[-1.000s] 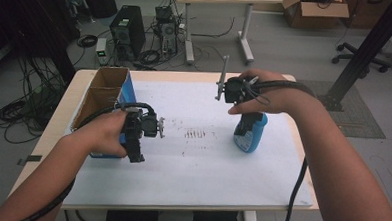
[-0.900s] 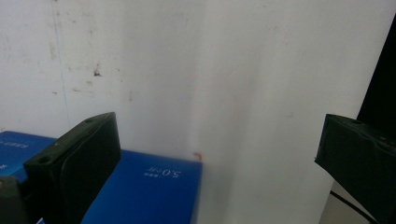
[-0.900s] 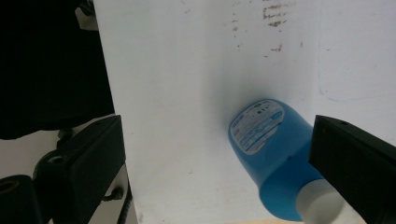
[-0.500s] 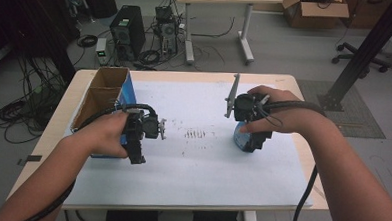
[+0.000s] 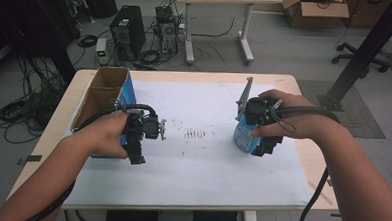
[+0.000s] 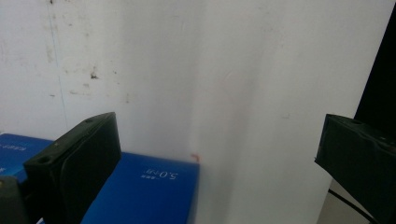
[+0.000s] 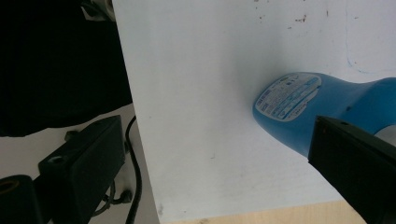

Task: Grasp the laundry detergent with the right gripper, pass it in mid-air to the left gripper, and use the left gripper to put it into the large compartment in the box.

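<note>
Now we are holding our right claw (image 5: 258,143) low over the blue bottle (image 5: 244,137), which is lying on the white sheet (image 5: 201,176) toward the right side of the tabletop (image 5: 290,82). In the right gripper view the bottle (image 7: 308,105) is lying on its side with its labelled base facing us, and our jaws are standing wide apart: the right-hand jaw is covering part of the bottle's body, while the left-hand jaw is sitting well clear of it, out over the sheet's edge. We cannot tell whether either jaw is touching the plastic.

Meanwhile we are keeping our left claw (image 5: 136,150) near the left side of the sheet, just beside the blue cardboard box (image 5: 107,94). In the left gripper view its jaws are also spread wide and gripping nothing, with a corner of the blue box (image 6: 149,191) lying below them and the stained white sheet (image 6: 210,70) beyond.
</note>
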